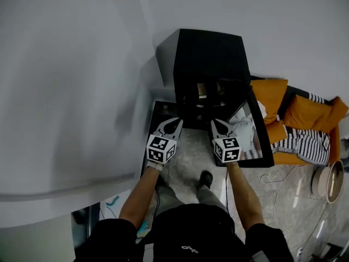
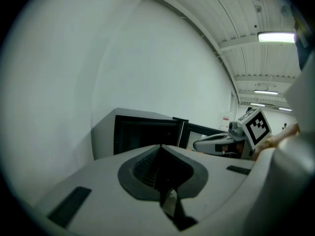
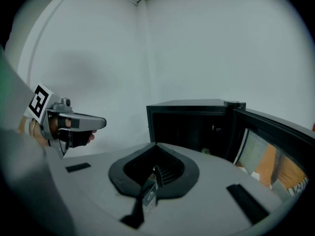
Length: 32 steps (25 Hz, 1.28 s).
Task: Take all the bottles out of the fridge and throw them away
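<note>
The black mini fridge (image 1: 210, 48) stands against the white wall with its door (image 1: 256, 141) swung open to the person's right, so the opening step looks done and no bottle is out yet. This reads as the approach before the first pick. Nothing that looks like a bin shows in any view, so I cannot tell where the bottles are to go.

Both grippers are held out side by side, just short of the fridge's dark opening and touching nothing. The left gripper (image 1: 175, 121) has its jaws closed tip to tip with nothing between them, as its own view shows plainly. The right gripper (image 1: 218, 123) is the same, pinched together and empty, and points a little down toward the open compartment.

The bottles are inside the fridge, but they are hard to make out. A small pale shape (image 1: 202, 89) sits on a shelf in the dark interior, and it is too small to say for certain that it is a bottle.

The next move, as I judge it, is to part one gripper's jaws wide enough for a bottle's body, then reach in past the door edge — keeping clear of the shelf — and close on the nearest bottle.
</note>
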Each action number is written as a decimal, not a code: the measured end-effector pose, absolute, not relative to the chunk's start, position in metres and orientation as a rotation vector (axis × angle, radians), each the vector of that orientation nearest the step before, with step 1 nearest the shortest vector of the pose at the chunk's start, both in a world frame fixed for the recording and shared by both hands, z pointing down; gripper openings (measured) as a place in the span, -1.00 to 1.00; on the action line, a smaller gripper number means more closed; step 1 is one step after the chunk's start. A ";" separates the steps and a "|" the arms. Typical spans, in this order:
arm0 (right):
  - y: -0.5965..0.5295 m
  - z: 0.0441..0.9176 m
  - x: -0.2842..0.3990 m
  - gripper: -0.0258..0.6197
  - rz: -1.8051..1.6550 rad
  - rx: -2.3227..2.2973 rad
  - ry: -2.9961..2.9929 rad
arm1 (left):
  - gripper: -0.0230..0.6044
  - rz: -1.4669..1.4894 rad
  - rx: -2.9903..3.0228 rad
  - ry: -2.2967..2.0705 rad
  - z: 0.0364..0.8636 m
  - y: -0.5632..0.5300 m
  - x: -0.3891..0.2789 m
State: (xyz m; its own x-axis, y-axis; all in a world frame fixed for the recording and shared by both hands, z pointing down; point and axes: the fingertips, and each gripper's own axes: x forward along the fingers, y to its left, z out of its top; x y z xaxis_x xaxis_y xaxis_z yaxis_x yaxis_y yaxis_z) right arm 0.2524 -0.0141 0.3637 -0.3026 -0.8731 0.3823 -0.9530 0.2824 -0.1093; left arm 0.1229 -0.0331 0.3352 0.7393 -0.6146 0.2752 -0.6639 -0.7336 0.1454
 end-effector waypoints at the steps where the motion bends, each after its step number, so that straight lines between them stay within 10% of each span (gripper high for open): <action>1: -0.017 0.367 0.253 -0.90 0.471 1.681 -2.305 | -0.92 0.307 2.705 -1.015 0.338 -0.035 0.122; 32: -0.121 0.544 0.263 -0.89 0.539 1.809 -2.210 | -0.92 0.240 2.667 -0.804 0.463 -0.101 0.162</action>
